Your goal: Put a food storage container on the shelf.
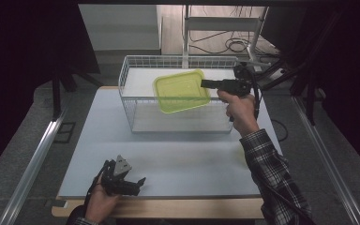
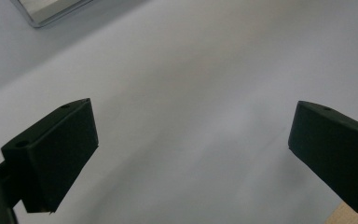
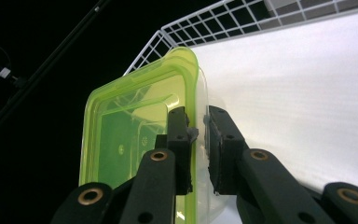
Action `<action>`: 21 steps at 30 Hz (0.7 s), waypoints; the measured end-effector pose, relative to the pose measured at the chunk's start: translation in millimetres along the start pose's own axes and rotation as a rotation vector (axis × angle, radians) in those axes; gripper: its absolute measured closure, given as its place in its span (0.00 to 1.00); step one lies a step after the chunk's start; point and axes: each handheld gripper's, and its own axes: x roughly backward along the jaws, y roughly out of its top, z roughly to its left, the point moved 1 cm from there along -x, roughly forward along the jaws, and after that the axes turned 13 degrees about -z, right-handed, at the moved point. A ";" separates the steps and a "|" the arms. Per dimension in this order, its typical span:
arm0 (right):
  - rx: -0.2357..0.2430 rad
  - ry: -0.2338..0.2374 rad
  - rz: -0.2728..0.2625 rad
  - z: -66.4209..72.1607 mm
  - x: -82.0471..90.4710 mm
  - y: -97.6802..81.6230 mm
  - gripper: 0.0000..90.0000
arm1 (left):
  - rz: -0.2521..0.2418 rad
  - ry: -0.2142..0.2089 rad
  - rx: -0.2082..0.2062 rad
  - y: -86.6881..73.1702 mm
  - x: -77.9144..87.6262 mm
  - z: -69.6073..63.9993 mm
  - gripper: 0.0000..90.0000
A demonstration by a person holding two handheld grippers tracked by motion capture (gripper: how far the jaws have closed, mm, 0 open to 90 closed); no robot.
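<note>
Right tongs (image 1: pixel 205 85) are only pinching the rim of the yellow-green container (image 1: pixel 181 91) above the wire basket (image 1: pixel 130 101), so it could easily swing or slip out, while the left tongs (image 1: pixel 138 183) sit spread near the tabletop's (image 1: pixel 192 159) front edge.

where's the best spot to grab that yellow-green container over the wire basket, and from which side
Probably the rim on its short right-hand edge, coming in level from the right, as the right gripper does now. The yellow-green container is shallow with a thin lipped wall, so one jaw fits inside and one outside. It hangs tilted above the wire basket, whose walls block a lower approach.
</note>
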 end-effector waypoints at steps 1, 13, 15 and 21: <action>0.000 0.000 0.000 0.0 0.0 0.0 0.89 | 0.000 0.000 0.000 0.0 0.0 0.0 0.01; 0.023 -0.076 -0.066 -1.1 -11.3 24.1 0.89 | -0.002 0.000 0.001 0.1 0.5 0.3 0.01; 0.026 -0.099 -0.074 -3.1 -14.1 26.5 0.89 | -0.001 -0.001 0.000 0.2 0.4 0.1 0.01; 0.021 -0.147 -0.090 -10.2 -22.4 29.3 0.89 | 0.000 -0.003 -0.003 0.1 0.2 0.0 0.01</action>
